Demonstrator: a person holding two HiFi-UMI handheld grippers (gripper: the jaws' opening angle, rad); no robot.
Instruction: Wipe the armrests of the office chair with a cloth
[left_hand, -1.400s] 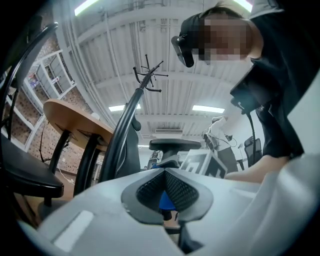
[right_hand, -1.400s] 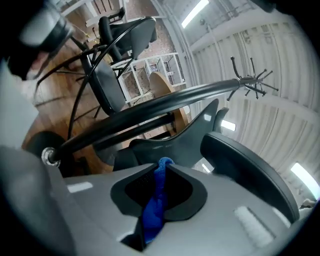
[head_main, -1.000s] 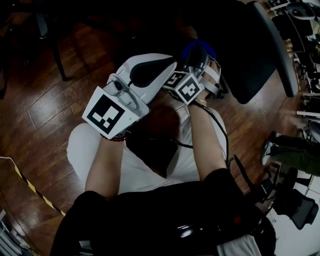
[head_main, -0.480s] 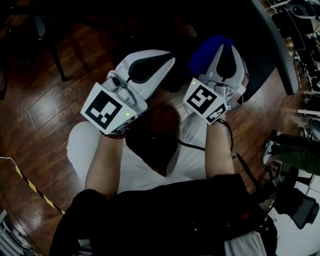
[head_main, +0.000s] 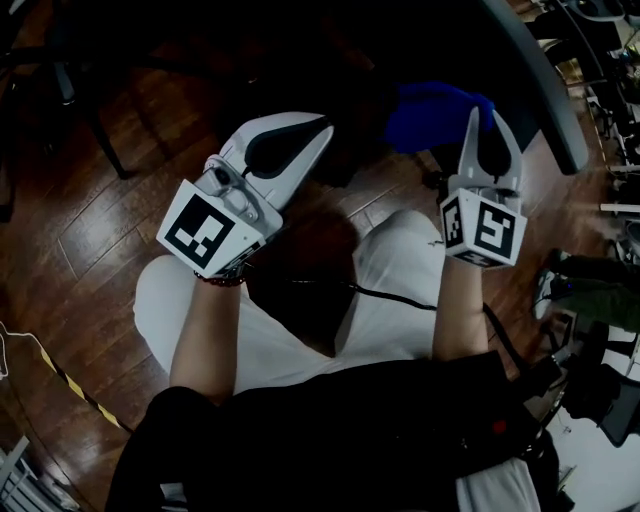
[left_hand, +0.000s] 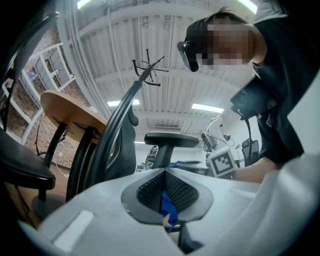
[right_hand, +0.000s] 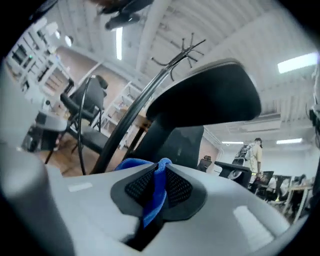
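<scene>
- The right gripper (head_main: 484, 112) is pinching the blue cloth (head_main: 435, 105). In the right gripper view its fingers (right_hand: 175, 187) are pressing on a fold of the cloth, which is bunching out past the tips and hanging down through the gap.
- The cloth is being held in the air beside the chair (head_main: 535, 85), above the wooden floor (head_main: 100, 220).
- In the right gripper view a black armrest (right_hand: 210, 100) is showing close above and beyond the cloth. Whether the two are touching cannot be told.
- The left gripper (head_main: 322, 125) is holding its fingers (left_hand: 187, 190) together, well apart from the cloth and pointing slightly upward toward the chair.
</scene>
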